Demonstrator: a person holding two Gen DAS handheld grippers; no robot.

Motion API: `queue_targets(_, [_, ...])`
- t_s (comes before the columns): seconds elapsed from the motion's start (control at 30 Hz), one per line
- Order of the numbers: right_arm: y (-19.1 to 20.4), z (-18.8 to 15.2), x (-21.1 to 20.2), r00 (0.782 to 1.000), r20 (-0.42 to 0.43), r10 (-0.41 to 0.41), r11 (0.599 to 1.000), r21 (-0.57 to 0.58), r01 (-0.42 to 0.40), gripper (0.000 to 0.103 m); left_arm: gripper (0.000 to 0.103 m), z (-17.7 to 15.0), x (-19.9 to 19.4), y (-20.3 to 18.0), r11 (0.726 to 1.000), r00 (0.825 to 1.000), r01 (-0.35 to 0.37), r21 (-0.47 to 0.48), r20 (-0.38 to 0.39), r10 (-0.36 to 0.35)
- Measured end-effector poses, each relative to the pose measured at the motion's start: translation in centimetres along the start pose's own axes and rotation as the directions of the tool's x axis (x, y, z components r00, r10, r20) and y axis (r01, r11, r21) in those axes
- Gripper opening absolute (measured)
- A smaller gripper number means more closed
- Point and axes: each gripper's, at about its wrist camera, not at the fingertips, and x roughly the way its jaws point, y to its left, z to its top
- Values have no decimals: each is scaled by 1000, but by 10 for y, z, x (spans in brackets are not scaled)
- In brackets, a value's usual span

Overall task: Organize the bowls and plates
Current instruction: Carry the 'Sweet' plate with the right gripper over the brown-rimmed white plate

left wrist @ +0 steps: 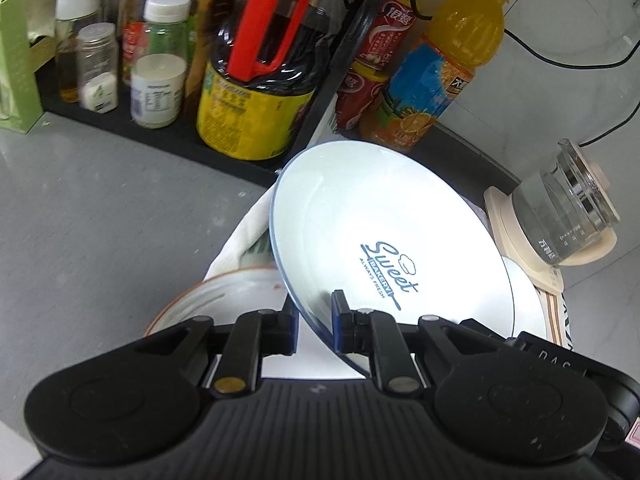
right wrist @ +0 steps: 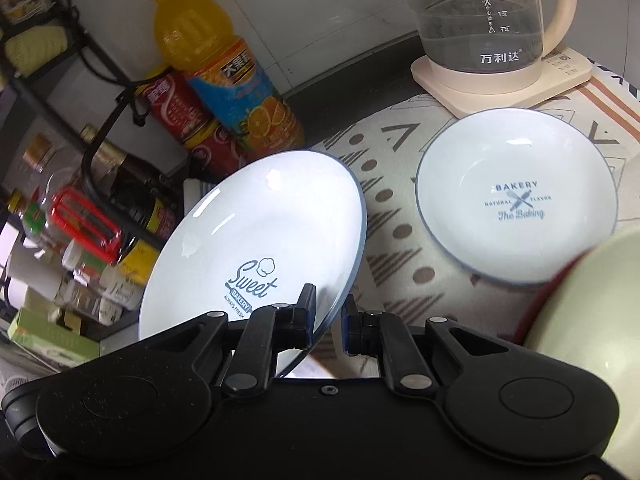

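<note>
The Sweet Bakery plate (left wrist: 384,232) hangs tilted above the cloth (right wrist: 400,216), its near rim pinched on one side by the left gripper (left wrist: 316,316) and on the other by the right gripper (right wrist: 328,316). A second plate (right wrist: 516,196) lies flat on the cloth to its right, before the kettle (right wrist: 480,16). Behind stand a juice bottle (left wrist: 448,64) and cans (left wrist: 368,72); the condiment rack (left wrist: 160,132) sits left, a bowl (left wrist: 224,296) nearer.

Both wrist cams close behind claws, angled down at bench; shared: Sweet plate (left wrist: 384,236) (right wrist: 260,236), juice bottle (left wrist: 444,64) (right wrist: 224,68), kettle (left wrist: 568,204) (right wrist: 484,16).
</note>
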Motion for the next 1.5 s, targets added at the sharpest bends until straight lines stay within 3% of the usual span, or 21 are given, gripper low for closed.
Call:
queue_targets(0.83, [23,-73,-43,1000,-23,15,990,-138,-18,12,14,-65,-57,44,998,999,-20,-61,31,22])
queue_targets(1.5, [21,-103,-51,998,-60,-20,979,-202,7,12,15,-95,-61,59,998,999,-28,-64,-36,26])
